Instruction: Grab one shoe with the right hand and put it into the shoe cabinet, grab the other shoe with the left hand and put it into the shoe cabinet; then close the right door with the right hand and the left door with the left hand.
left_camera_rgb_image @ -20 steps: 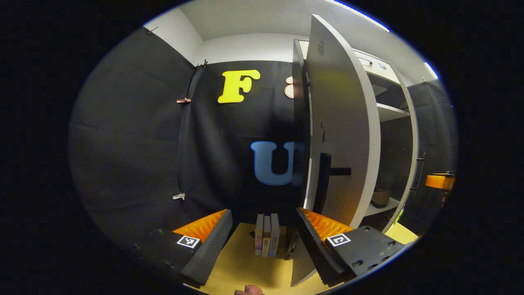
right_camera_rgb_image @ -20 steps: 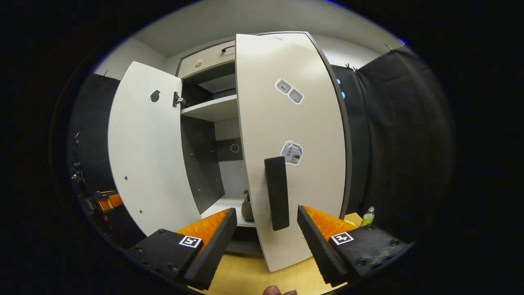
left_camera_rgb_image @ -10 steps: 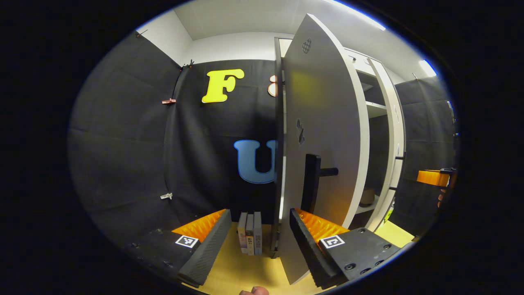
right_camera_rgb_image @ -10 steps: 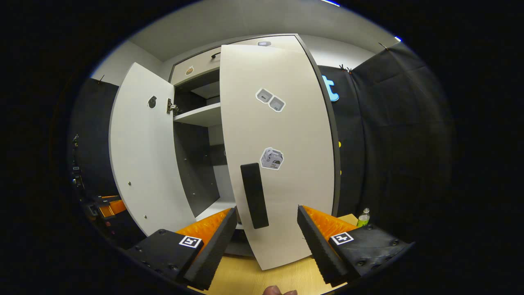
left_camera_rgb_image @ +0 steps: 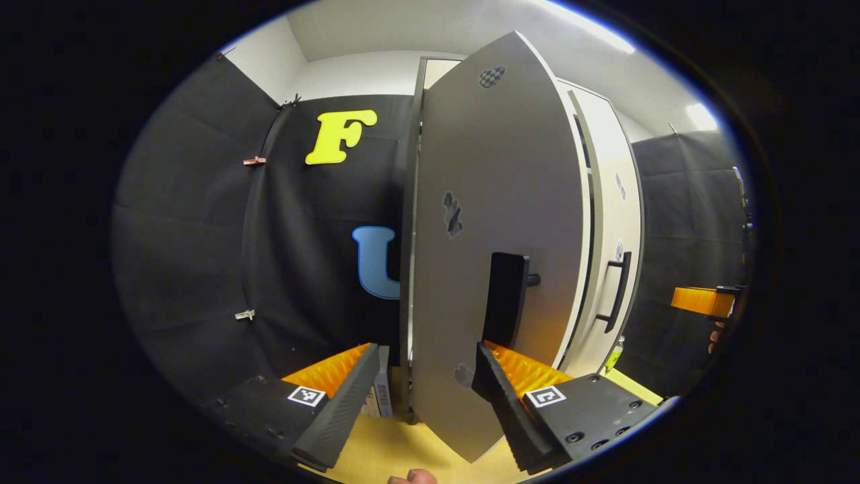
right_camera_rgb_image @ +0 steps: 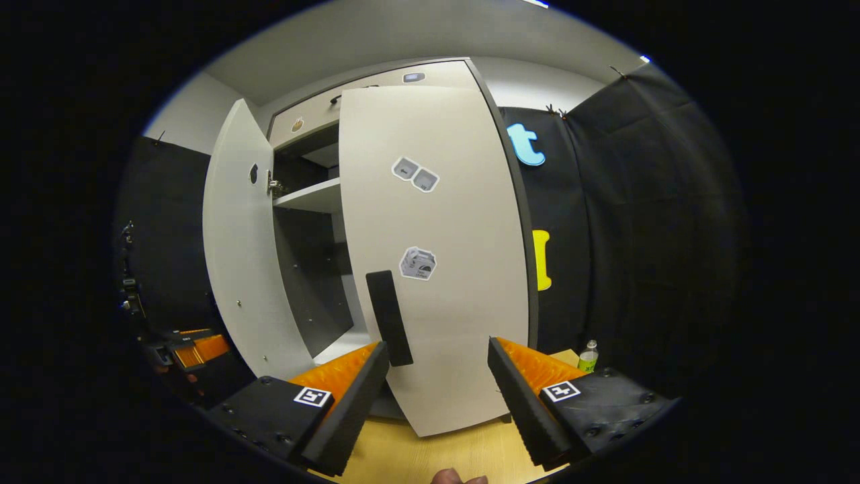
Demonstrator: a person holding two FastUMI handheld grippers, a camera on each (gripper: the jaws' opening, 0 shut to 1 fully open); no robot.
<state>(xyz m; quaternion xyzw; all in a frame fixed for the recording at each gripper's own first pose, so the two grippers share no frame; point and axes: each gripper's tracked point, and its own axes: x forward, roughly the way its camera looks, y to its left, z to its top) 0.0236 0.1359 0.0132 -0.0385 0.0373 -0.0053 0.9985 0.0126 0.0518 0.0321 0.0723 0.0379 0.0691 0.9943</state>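
Shoes hidden behind left door (left_camera_rgb_image: 497,222) and right door (right_camera_rgb_image: 437,255), left gripper (left_camera_rgb_image: 423,396) and right gripper (right_camera_rgb_image: 437,396) both unclenched.

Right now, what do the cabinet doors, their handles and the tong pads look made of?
Doors: likely laminated board, matte off-white, flat with soft sheen. Handle: black, matte, probably painted metal or plastic; can't tell. Pads: orange ribbed faces, rubbery-looking, on black bodies.

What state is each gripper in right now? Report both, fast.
Left gripper: open, holding nothing, in front of the left door.
Right gripper: open, holding nothing, facing the right door.
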